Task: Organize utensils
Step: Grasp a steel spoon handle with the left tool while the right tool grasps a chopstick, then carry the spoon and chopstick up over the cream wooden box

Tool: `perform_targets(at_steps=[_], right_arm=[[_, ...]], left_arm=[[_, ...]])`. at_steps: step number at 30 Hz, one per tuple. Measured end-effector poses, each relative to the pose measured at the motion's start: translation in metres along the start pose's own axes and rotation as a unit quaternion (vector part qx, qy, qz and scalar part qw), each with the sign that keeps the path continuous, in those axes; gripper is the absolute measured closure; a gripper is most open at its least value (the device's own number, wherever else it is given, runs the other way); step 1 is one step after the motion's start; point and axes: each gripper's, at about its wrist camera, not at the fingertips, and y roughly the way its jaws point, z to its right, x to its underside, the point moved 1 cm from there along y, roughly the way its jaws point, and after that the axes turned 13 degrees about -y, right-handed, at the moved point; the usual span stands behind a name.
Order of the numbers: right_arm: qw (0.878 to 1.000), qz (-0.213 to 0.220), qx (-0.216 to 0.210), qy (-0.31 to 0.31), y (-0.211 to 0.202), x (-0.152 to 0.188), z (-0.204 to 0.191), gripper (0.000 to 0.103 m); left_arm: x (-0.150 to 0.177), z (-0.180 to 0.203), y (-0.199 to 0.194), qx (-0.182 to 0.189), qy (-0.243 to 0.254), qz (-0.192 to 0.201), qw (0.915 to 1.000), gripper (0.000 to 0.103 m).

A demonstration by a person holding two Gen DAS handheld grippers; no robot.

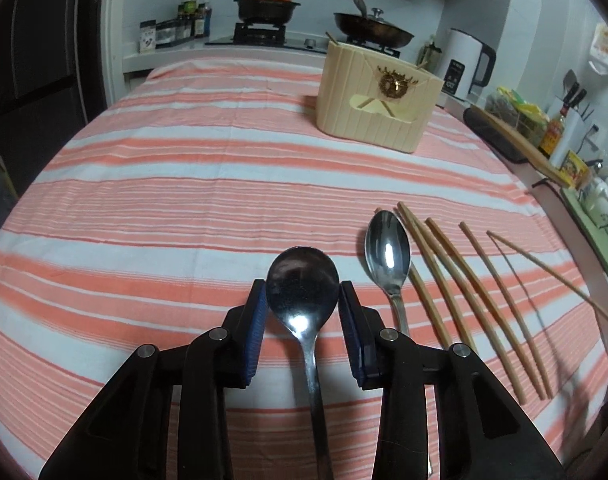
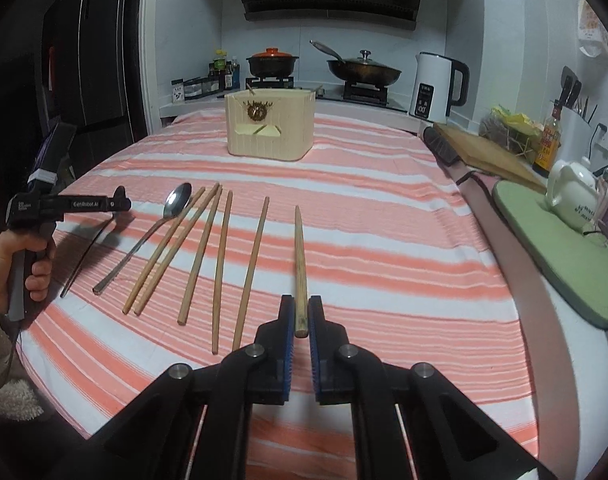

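We grip two things at once. Our left gripper (image 1: 303, 288) has its blue fingers (image 1: 256, 320) pressed on the bowl of a dark spoon (image 1: 302, 280), whose handle runs toward the camera and is cut off at the bottom of the left wrist view. From the right wrist view that gripper (image 2: 118, 202) appears side-on at the far left, held by a hand (image 2: 8, 268) that the picture edge crops; the spoon's bowl is hidden behind it there, and only the thin handle shows slanting down. Our right gripper (image 2: 300, 312) has its fingers closed on the near end of a single chopstick (image 2: 300, 264), which points away toward the far side. On the striped table (image 2: 383, 240) we count five loose chopsticks (image 2: 222, 264) lying in a rough fan to the left of the held one, and one second spoon (image 2: 172, 204) left of those, its handle partly crossed by the nearest chopstick in the left wrist view. One cream utensil holder (image 2: 272, 128) stands at the far side; sticks poke from its top, too small to count.
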Motion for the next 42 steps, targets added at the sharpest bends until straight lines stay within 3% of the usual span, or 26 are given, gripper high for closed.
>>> perform_targets(at_steps=[19,42], right_arm=[[0.992,0.123,-0.008,0.015,-0.034,-0.104,0.035,0.096],[0.986,0.152,-0.062,-0.010,-0.043,-0.173,0.024,0.096]], left_arm=[[-0.045,0.016,-0.109,0.070,0.014,0.095,0.9929,0.067],[-0.086,0.041,-0.128,0.105,0.039,0.106,0.9881,0.067]])
